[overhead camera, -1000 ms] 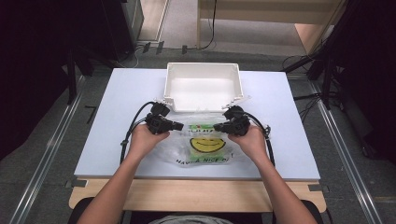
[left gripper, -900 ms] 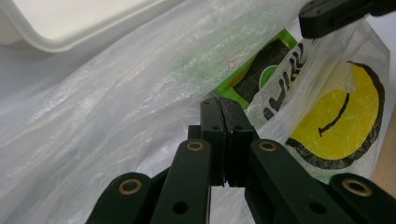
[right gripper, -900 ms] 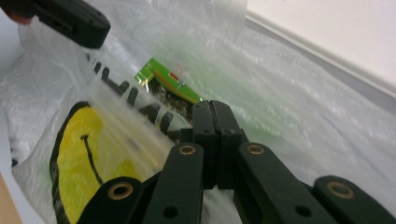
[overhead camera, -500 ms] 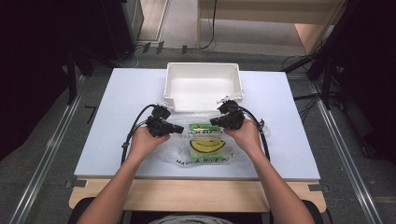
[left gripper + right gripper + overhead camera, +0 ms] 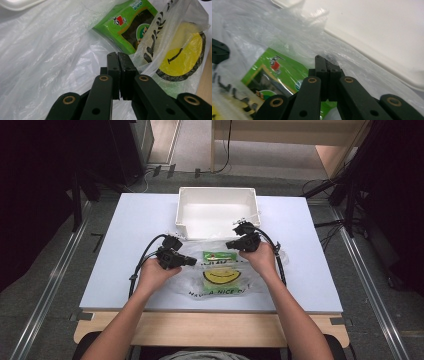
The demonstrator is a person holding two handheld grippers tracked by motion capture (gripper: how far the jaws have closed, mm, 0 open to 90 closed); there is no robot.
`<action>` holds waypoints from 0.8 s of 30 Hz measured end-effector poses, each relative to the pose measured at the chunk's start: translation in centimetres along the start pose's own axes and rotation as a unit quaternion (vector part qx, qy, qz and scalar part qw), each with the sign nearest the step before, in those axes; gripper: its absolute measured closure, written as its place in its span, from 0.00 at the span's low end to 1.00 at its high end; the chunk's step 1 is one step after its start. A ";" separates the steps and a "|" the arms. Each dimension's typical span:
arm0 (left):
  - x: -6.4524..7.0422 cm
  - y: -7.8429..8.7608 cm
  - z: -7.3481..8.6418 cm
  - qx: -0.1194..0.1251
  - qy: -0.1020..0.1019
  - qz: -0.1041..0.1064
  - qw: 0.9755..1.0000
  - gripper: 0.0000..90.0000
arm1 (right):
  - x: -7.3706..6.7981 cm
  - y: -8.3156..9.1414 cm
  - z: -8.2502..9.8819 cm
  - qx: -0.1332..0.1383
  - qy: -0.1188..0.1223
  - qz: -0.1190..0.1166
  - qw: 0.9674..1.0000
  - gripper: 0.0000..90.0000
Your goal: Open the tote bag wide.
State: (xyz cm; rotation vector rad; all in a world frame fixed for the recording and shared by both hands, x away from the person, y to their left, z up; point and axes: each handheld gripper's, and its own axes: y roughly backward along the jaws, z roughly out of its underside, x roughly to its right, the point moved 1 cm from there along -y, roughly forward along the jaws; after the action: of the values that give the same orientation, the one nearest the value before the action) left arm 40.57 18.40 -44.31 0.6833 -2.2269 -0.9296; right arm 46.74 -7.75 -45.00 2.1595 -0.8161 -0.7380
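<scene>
Left gripper: the left gripper [image 5: 192, 262] lies low over the left part of the plastic bag [image 5: 220, 277], its tips pointing toward the bag's middle; in the left gripper view its gripper point [image 5: 117, 56] sits where the two black jaws meet, pressed flat together with a fold of clear film seemingly pinched between them
Right gripper: the right gripper [image 5: 229, 244] sits at the bag's upper right edge, tips pointing left toward the green packet [image 5: 219, 255]; in the right gripper view [image 5: 323, 60] its jaws are likewise pressed together, and thin film bunches around the tips, so it looks clamped on the bag's edge
Plastic bag: clear and crinkled, printed with a yellow smiley face [image 5: 220, 276] and black lettering, it lies on the table [image 5: 130, 220] in front of the person, just on the near side of the white bin [image 5: 217, 195], with its far edge reaching the bin's front wall
Green packet: it lies inside the bag near its upper end, between the two grippers; seen through the film in both gripper views [image 5: 127, 27] [image 5: 279, 72]
White bin: open-topped, at the far middle of the table, touching or nearly touching the bag's far edge
Hands: the left hand [image 5: 152, 272] and right hand [image 5: 261, 260] each grasp a gripper body, forearms coming in from the near edge
Cables: black cables [image 5: 142, 262] loop from each gripper across the table
</scene>
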 end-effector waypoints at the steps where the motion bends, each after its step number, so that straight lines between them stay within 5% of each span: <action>1: 0.0 0.0 0.1 -0.003 -0.003 0.001 1.000 1.00 | 0.0 0.0 0.0 0.000 0.000 0.000 1.000 1.00; 24: 0.5 -0.7 1.4 -0.019 0.004 0.048 0.999 1.00 | 1.3 -1.7 0.8 -0.018 -0.007 0.002 1.000 1.00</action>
State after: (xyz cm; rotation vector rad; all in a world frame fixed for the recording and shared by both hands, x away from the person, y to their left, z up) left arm 39.34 18.28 -45.44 0.5558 -2.2090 -0.9165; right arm 47.58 -8.07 -47.13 2.1233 -0.8080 -0.7598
